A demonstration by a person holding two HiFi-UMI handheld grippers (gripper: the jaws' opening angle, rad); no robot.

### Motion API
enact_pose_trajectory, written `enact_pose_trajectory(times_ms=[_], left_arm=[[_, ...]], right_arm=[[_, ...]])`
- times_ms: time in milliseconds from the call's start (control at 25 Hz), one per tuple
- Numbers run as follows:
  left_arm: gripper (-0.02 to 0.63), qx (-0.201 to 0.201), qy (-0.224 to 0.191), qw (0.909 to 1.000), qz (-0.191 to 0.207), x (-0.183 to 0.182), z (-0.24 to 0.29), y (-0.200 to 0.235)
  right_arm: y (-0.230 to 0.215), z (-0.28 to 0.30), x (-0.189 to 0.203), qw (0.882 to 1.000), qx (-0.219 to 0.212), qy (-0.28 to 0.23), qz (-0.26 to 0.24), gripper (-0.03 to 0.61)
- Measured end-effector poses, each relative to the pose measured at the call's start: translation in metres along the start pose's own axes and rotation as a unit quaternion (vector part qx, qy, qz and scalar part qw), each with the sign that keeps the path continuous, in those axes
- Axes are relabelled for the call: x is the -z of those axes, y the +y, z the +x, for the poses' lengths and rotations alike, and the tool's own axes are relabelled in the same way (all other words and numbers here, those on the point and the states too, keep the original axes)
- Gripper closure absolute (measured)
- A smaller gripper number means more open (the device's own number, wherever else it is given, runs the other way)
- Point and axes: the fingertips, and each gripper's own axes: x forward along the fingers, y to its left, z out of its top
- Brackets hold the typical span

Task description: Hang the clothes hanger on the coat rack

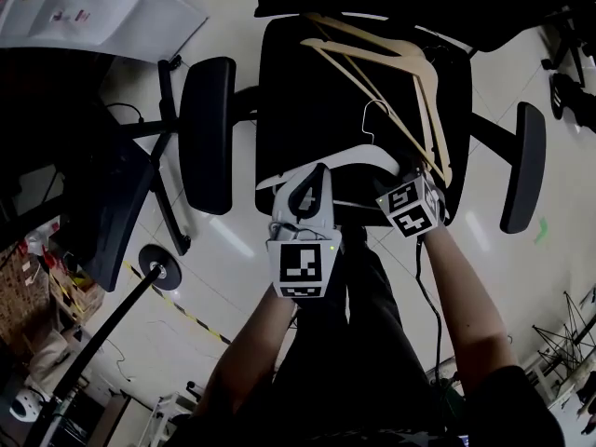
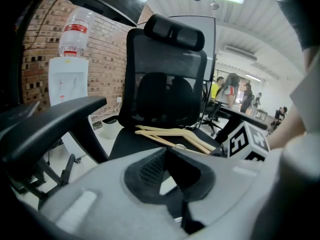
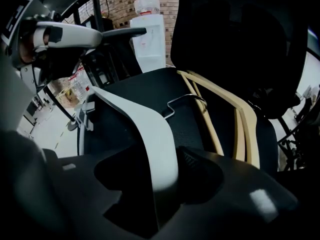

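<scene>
A white plastic hanger (image 1: 358,159) with a wire hook (image 1: 372,119) lies across the front of the black chair seat (image 1: 307,91). Behind it on the seat rest stacked wooden hangers (image 1: 410,73). In the right gripper view, the white hanger's arm (image 3: 145,119) runs between the jaws of my right gripper (image 3: 160,176), with a dark gap beside it, so the jaws stand open. Its marker cube (image 1: 410,208) hovers over the hanger's right end. My left gripper (image 1: 319,170) points at the hanger's middle from the front, jaws a little apart with nothing gripped. The wooden hangers (image 2: 170,134) lie beyond it.
Black armrests (image 1: 207,133) (image 1: 523,166) flank the seat, and the tall chair back (image 2: 167,84) rises behind it. A water dispenser (image 2: 67,79) stands by a brick wall. A black pole with a round disc (image 1: 158,268) slants at lower left. People (image 2: 235,91) stand far off.
</scene>
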Motion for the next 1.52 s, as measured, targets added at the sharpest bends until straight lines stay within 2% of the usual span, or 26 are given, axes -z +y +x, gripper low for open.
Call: enact_pose_trajectory(times_ms=[120,360,440,480,640,920,1240,1520], left_arm=[[0.609,0.007,0.000,1.0000,-0.002,0.002,-0.001,0.000],[0.609,0.022,0.010,0.9997,-0.006,0.008,-0.004,-0.002],[0.609,0.027,0.012,0.9996,-0.002,0.010,-0.005,-0.003],[0.609,0.029,0.012,0.9995,-0.001,0.011,-0.006,-0.004],[0.609,0.029,0.011,0.9995,0.006,0.011,-0.010,-0.008],[0.609,0.011,-0.005,0.9999,-0.004,0.000,-0.020,-0.013],[0.609,-0.014,-0.055,0.9983,-0.010,-0.046,-0.050,-0.021],[0.609,-0.044,-0.111,0.9925,-0.026,-0.113,-0.093,-0.016]], right_arm=[[0.001,0.005,0.001,1.000,0.005,0.021,-0.005,0.316],[-0.001,0.009,0.006,0.999,-0.011,0.036,0.017,0.322],[-0.003,0.009,0.007,0.999,-0.011,0.036,0.029,0.335],[-0.004,0.009,0.008,0.999,-0.010,0.034,0.032,0.362],[-0.002,0.008,0.007,0.999,-0.009,0.030,0.009,0.437],[-0.003,-0.009,-0.001,0.999,0.019,0.031,-0.014,0.445],[-0.003,-0.057,-0.017,0.999,0.032,-0.011,-0.037,0.448],[-0.010,-0.127,-0.057,0.995,0.057,-0.071,-0.030,0.449]])
